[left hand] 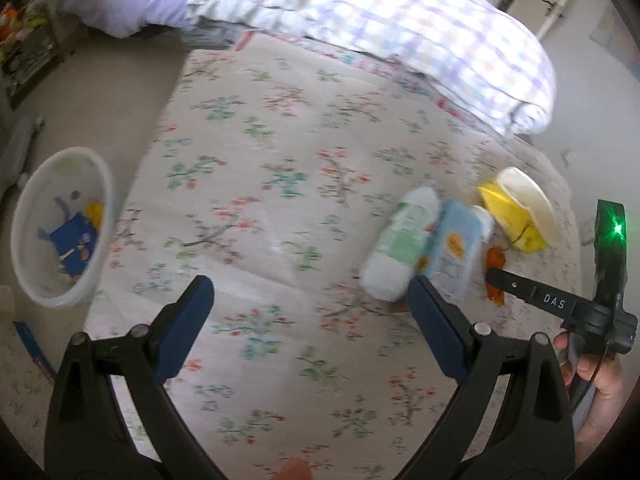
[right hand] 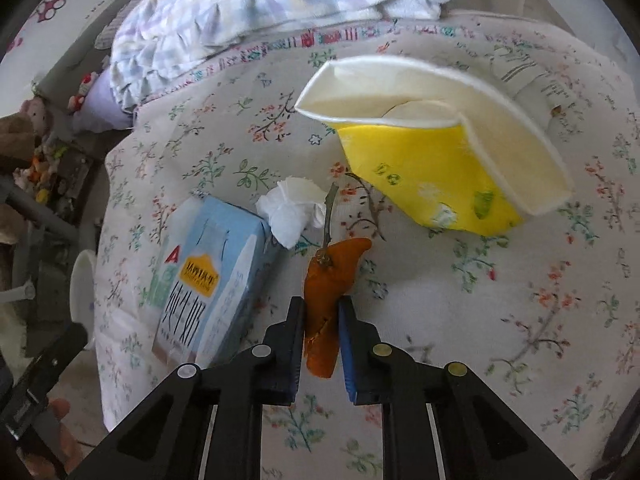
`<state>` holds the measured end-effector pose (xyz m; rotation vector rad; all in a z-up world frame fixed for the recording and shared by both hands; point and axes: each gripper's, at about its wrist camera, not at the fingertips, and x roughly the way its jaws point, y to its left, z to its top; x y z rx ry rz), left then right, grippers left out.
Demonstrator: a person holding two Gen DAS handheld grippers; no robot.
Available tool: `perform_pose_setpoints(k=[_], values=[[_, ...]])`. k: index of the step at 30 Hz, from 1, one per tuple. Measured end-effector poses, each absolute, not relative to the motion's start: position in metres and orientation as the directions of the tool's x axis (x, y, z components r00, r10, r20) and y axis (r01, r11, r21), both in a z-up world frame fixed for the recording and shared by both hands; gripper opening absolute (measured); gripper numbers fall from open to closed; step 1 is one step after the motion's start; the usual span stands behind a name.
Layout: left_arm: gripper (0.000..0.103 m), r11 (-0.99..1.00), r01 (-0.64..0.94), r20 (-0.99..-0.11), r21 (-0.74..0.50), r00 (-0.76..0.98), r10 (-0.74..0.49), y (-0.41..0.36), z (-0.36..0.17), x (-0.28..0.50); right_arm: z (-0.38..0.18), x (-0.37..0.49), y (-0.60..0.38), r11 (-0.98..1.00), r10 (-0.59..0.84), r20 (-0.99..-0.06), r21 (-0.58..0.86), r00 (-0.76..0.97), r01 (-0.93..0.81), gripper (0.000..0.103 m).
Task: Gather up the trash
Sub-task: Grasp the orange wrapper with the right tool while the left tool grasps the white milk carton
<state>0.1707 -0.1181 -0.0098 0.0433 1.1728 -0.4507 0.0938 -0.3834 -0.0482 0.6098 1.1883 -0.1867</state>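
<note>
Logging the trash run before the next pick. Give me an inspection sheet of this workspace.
Surface: floral bedspread, mostly bare.
Job's things: orange peel; crushed yellow cup; blue carton; crumpled tissue; white bottle lying beside the carton; white bin on the floor, trash inside.
Clutter: checked quilt bunched at the far end.
Grippers: right gripper jaws clamped on the peel; left gripper jaws wide, nothing between.
Cables: nothing seen.
Surroundings: toys beside the bed.
</note>
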Motion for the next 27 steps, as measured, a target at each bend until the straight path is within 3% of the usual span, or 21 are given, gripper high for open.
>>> perform_pose_setpoints(k=[3,6,8,11,27], values=[[0.086,0.886,0.412,-0.893,-0.213,0.285,-0.348,-0.134,-0.011,0.164,-0.041,0.077,-0.392,0.818,0.179,-0.901,0.360,0.396,0.449,0.017],[0.072,0.852,0.466,-0.889,-0.237,0.249,-0.384,-0.151,-0.013,0.158,-0.037,0.061,-0.403,0.807,0.178,-0.895,0.370,0.409,0.461,0.017],[0.057,0.828,0.502,-0.887,-0.252,0.222,-0.404,-0.163,-0.014,0.153,-0.036,0.054,-0.409,0.798,0.179,-0.892,0.378,0.415,0.470,0.017],[0.046,0.797,0.538,-0.884,-0.275,0.184,-0.430,-0.180,-0.015,0.148,-0.033,0.039,-0.420,0.788,0.179,-0.886,0.389,0.427,0.476,0.017],[0.043,0.781,0.608,-0.905,-0.144,0.238,-0.353,-0.236,-0.028,0.140,-0.032,0.008,-0.445,0.782,0.187,-0.879,0.403,0.439,0.476,0.017]])
